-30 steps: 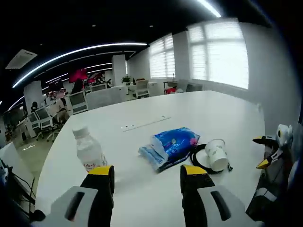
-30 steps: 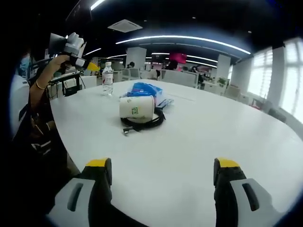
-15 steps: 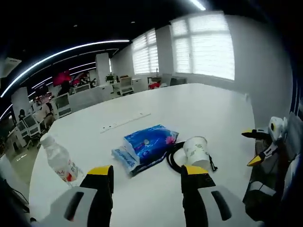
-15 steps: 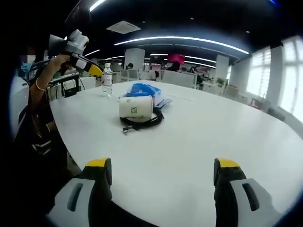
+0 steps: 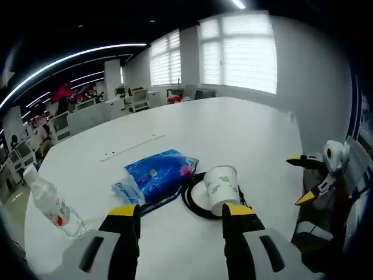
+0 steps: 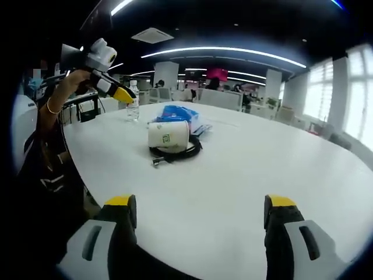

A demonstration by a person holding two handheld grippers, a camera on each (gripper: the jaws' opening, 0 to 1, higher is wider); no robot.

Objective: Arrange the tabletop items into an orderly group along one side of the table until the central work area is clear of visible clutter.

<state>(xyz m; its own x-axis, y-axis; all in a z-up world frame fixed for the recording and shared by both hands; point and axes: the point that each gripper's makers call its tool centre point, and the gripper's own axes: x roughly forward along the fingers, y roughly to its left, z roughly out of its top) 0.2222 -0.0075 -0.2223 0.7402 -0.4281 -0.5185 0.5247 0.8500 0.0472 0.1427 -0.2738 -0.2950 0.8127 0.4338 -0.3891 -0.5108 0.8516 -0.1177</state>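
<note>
On the round white table point(image 5: 245, 134) lie a blue tissue pack point(image 5: 156, 175), a tipped white paper cup point(image 5: 221, 186) resting on a coiled black cable point(image 5: 192, 201), and a clear water bottle point(image 5: 49, 204) at the left. My left gripper point(image 5: 182, 219) hovers open just short of the cup and pack. In the right gripper view the cup point(image 6: 169, 133), cable point(image 6: 178, 153), tissue pack point(image 6: 178, 111) and bottle point(image 6: 133, 105) sit mid-table, well ahead of my open right gripper point(image 6: 198, 204). The left gripper point(image 6: 108, 81) appears there, held by a hand above the table's left edge.
Rows of office desks, chairs and monitors point(image 5: 76, 114) fill the room behind the table. Bright blinds-covered windows point(image 5: 239, 52) line the far wall. A thin white strip point(image 5: 131, 147) lies on the table beyond the tissue pack. The person's arm and body point(image 6: 44, 151) stand left of the table.
The left gripper's view has swung toward the cup and tissue pack, with the bottle sliding to its left edge. In the right gripper view, the left gripper has reached further over the table.
</note>
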